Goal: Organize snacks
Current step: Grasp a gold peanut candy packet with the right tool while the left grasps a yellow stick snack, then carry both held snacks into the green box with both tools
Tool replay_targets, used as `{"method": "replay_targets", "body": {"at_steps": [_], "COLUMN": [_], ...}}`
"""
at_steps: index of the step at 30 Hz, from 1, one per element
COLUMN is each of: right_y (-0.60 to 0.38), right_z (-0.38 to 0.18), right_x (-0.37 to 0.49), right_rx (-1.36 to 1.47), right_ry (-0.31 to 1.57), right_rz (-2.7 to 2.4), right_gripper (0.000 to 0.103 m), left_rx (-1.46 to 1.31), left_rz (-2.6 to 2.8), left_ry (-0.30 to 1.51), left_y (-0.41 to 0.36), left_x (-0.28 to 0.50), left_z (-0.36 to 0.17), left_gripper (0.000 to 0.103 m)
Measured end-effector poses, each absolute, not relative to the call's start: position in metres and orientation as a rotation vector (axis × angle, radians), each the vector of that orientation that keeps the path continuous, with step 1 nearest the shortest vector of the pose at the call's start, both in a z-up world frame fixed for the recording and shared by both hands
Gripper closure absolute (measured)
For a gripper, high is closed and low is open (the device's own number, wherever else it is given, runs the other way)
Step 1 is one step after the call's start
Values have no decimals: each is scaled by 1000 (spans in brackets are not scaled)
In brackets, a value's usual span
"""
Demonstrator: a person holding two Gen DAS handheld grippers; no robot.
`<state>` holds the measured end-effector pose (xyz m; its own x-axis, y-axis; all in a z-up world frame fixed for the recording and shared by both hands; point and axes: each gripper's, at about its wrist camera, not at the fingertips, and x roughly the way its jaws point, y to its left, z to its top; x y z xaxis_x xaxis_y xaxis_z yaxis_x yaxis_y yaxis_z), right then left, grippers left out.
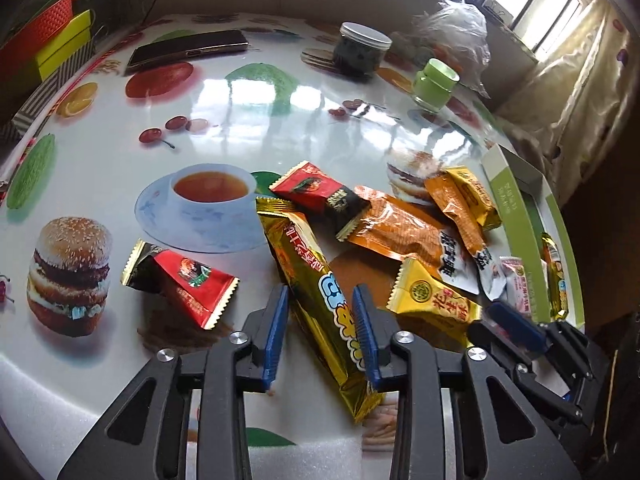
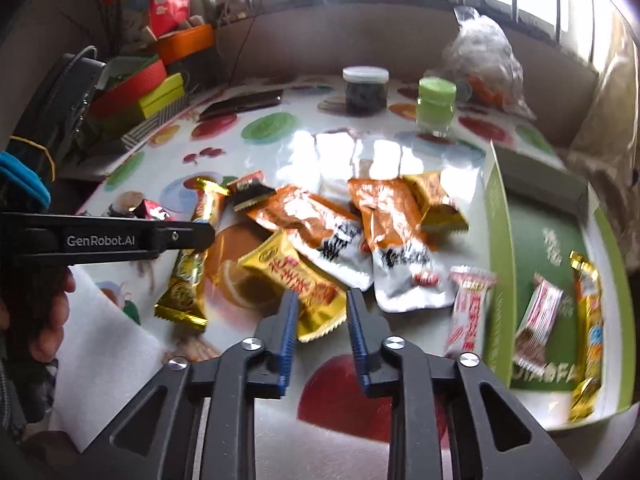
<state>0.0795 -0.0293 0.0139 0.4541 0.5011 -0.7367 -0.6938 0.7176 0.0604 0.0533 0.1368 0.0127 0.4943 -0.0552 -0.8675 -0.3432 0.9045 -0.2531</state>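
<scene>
Several wrapped snacks lie scattered across a glossy desk [image 1: 120,368] printed with fruit, a teacup and a burger. At lower centre of the left wrist view, a long gold snack bar [image 1: 316,296] runs diagonally between the blue pads of the left hand-held gripper [image 1: 320,334]; its jaws stand partly open and the pads are apart from the wrapper on both sides, gripping nothing. Left of it lies a red triangular packet [image 1: 188,284]; above it a second red packet [image 1: 320,196], and to the right two orange pouches [image 1: 400,228] and a yellow packet [image 1: 436,304].

In the right wrist view, the right hand-held gripper [image 2: 322,334] is partly open over bare desk, the yellow packet's corner just beyond its tips; it holds nothing. A pink-and-white wrapped sweet [image 2: 468,312] lies just beside a green open box [image 2: 498,264] at the right of the frame, which holds another pink sweet [image 2: 538,324] and a gold bar [image 2: 588,332].

Toward the top sit a dark jar [image 2: 366,90], a green-lidded jar [image 2: 436,106], a clear plastic bag [image 2: 488,60] and a phone [image 1: 188,50].
</scene>
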Motion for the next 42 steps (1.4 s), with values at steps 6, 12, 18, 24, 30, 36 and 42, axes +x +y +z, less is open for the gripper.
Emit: {"method": "replay_targets", "body": {"at_steps": [6, 12, 18, 24, 30, 36, 42], "right_y": [-9, -2, -6, -11, -15, -22, -34], "right_z": [6, -2, 2, 4, 11, 19, 29], "right_x": [88, 90, 87, 82, 77, 72, 69], "right_rx": [-351, -358, -308, -267, -226, -193, -162], "right_ry": [825, 844, 844, 842, 831, 820, 800], "right_rz": [790, 781, 778, 766, 758, 751, 719], "right_gripper": [59, 66, 77, 79, 80, 80, 80], "left_rx": [-433, -388, -385, -388, -388, -384, -366], "left_rz": [214, 246, 257, 246, 247, 232, 212], "left_ry": [1053, 1049, 1035, 1030, 1015, 988, 961], "left_y": [140, 132, 134, 137, 138, 133, 123], "left_x": [51, 53, 51, 45, 38, 32, 31], "left_z": [7, 7, 8, 9, 15, 28, 43], "left_gripper": [54, 54, 67, 78, 79, 79, 79]}}
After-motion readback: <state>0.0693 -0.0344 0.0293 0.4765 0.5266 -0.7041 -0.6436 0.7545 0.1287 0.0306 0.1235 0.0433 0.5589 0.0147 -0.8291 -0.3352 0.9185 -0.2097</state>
